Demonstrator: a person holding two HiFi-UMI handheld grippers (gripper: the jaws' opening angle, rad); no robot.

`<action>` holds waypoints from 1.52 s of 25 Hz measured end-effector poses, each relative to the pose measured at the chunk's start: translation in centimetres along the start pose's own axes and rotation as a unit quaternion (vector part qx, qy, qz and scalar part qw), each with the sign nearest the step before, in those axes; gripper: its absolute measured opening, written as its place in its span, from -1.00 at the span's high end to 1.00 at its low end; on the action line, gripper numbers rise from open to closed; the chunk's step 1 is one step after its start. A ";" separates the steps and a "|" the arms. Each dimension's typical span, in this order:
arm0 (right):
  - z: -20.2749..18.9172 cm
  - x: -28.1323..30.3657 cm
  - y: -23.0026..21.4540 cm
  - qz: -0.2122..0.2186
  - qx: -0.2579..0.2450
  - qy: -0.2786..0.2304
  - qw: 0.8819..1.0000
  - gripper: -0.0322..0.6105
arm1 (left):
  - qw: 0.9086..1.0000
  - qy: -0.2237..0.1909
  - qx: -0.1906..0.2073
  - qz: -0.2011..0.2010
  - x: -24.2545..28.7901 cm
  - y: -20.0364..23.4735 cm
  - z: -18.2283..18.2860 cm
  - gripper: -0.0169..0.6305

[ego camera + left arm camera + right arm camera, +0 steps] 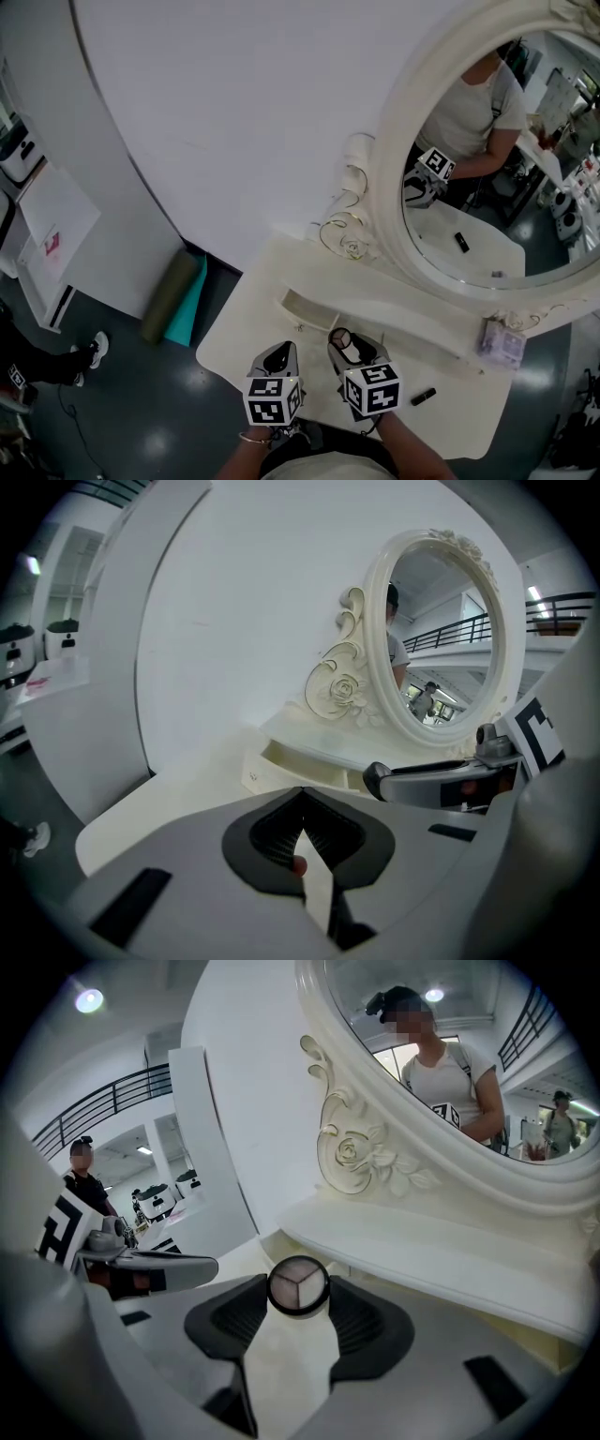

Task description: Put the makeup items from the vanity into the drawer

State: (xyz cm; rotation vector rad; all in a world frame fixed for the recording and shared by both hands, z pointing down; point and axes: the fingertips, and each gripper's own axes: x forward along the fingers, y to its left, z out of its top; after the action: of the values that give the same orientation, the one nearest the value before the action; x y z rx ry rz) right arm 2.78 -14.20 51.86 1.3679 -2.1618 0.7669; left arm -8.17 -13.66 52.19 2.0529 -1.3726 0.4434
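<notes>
My right gripper (298,1299) is shut on a round black-rimmed compact (298,1285) with three pale powder pans; in the head view the compact (342,338) hangs above the white vanity top (246,330), just in front of the open drawer (309,308). To its left, my left gripper (279,357) hovers over the vanity top with its jaws together and nothing held; the left gripper view shows the tips meeting (302,797). A small black makeup stick (423,397) lies on the vanity top right of the right gripper.
A large oval mirror (487,159) in a carved cream frame stands at the back, on a raised shelf (412,305). A pale purple box (502,342) sits at the shelf's right end. A rolled green mat (173,298) leans by the wall, down on the left.
</notes>
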 end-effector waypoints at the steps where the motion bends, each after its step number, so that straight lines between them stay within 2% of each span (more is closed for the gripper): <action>1: 0.2 0.3 0.1 0.003 0.000 -0.001 1.000 0.23 | 1.000 0.001 -0.001 0.001 0.1 0.1 0.0 0.92; 14: 1.8 4.4 1.2 0.036 -0.003 0.006 0.999 0.23 | 0.999 0.014 -0.023 0.023 2.4 2.5 -0.2 0.93; 24: 1.5 6.8 0.9 0.032 0.000 0.023 0.999 0.23 | 0.998 0.026 -0.034 0.037 2.5 3.9 -1.4 0.92; 38: 1.6 7.8 0.4 0.028 0.025 0.022 0.999 0.23 | 0.997 0.039 -0.041 0.046 2.7 4.9 -2.3 0.92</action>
State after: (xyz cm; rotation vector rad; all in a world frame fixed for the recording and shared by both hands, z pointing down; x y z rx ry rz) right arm -0.81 -20.21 55.61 1.3083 -2.1674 0.8701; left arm -11.42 -15.32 56.99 1.8917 -1.4199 0.4925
